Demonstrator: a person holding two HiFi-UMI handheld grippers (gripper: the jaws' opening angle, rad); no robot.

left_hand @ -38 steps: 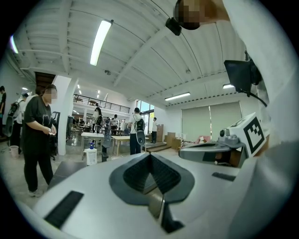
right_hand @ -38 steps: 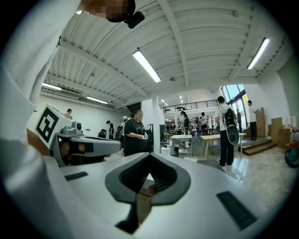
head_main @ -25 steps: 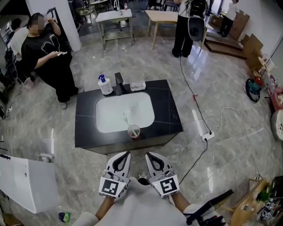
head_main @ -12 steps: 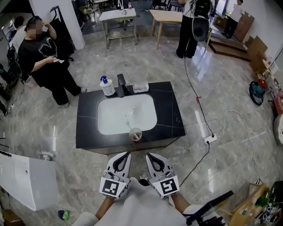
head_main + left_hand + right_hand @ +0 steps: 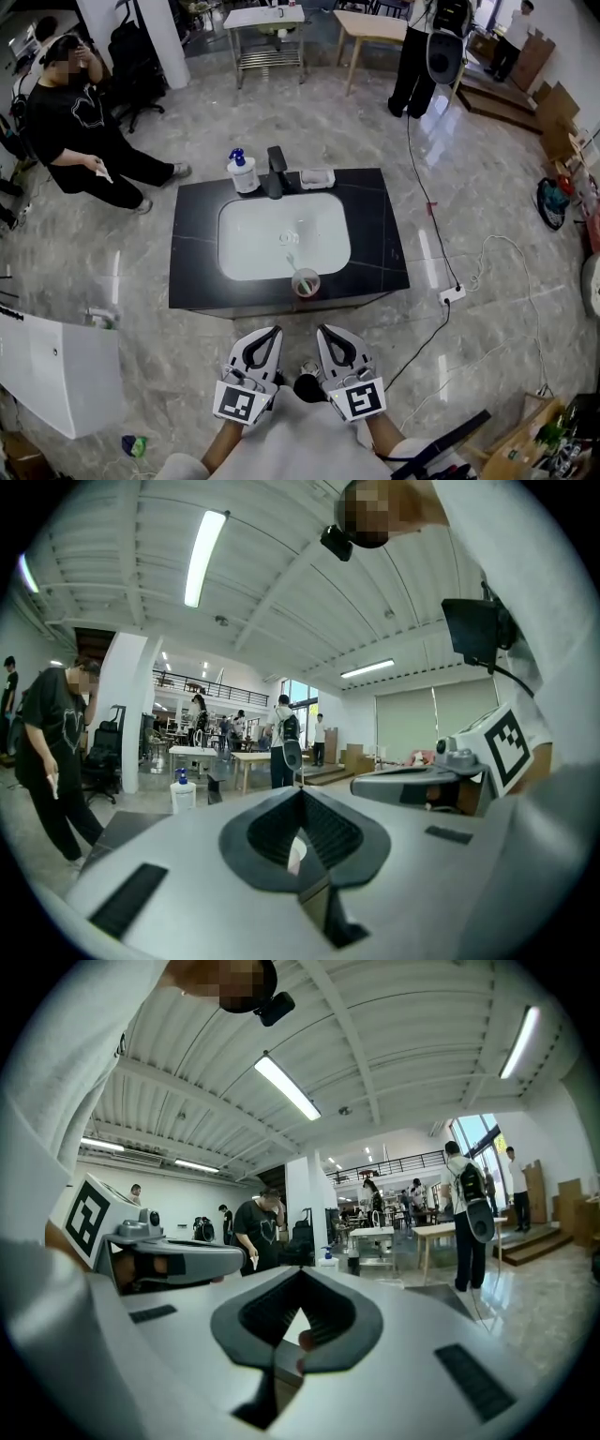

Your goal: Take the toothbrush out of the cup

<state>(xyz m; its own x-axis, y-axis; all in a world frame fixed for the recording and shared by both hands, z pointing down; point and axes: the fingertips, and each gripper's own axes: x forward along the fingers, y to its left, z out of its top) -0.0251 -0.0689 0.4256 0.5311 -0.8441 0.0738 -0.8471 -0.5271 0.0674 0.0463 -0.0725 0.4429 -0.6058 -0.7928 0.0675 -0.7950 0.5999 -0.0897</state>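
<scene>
A pinkish cup (image 5: 306, 281) stands on the near rim of a black counter (image 5: 384, 246), just in front of the white sink basin (image 5: 281, 234). A toothbrush (image 5: 292, 264) with a light green handle leans out of the cup toward the basin. Both grippers are held low, side by side, well short of the counter and over the floor. My left gripper (image 5: 273, 331) (image 5: 301, 791) is shut with nothing in it. My right gripper (image 5: 324, 330) (image 5: 302, 1271) is shut and empty too. Each points level toward the counter.
A pump bottle (image 5: 242, 172), a black faucet (image 5: 276, 172) and a soap dish (image 5: 317, 177) line the counter's far edge. A person in black (image 5: 70, 131) is at the left and another stands at the back (image 5: 427, 47). A cable and power strip (image 5: 453, 294) lie at the right.
The counter and cup have slid down and to the right in the head view. Both grippers stay shut, side by side. The person at the left has shifted pose.
</scene>
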